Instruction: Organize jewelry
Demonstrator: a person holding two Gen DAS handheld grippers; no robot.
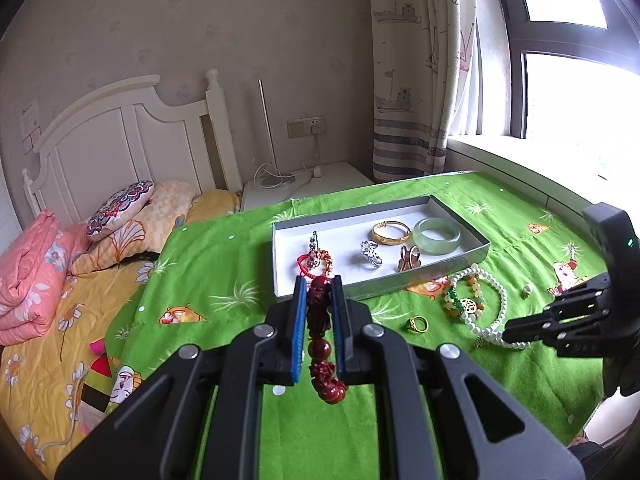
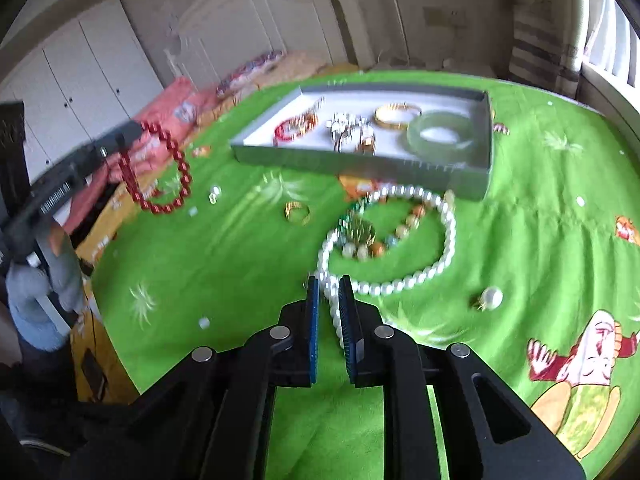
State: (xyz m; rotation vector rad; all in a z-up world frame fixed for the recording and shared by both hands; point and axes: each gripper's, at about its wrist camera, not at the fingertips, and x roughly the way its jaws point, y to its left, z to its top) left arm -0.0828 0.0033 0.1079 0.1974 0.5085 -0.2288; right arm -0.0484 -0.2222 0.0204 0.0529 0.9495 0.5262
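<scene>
The bench (image 1: 224,312) is draped in a green cartoon-print cloth, with a bed (image 1: 60,320) along its left edge and a window past its far right corner. A shallow grey tray (image 1: 460,258) with a white floor sits toward the far edge. Inside it lie a pale green jade bangle (image 1: 437,235) at the right end, a gold bangle (image 1: 391,232) beside it, a silver piece (image 1: 371,253) and a rose-gold ring (image 1: 408,261) in the middle, and a red cord charm (image 1: 316,260) at the left end.

In front of the tray's right corner a white pearl necklace (image 2: 444,248) loops on the cloth, with a multicoloured bead bracelet (image 2: 372,236) inside the loop. A gold ring (image 2: 297,213) lies to its left, and a small pearl earring (image 2: 491,298) to its right.

The left gripper (image 1: 318,292) has its jaws pinching a dark red bead bracelet (image 1: 320,344), which hangs clear of the cloth near the tray's near left corner. The right gripper (image 2: 329,286) has its jaws nearly together around the near end of the pearl necklace; whether the pads press the pearls I cannot tell
</scene>
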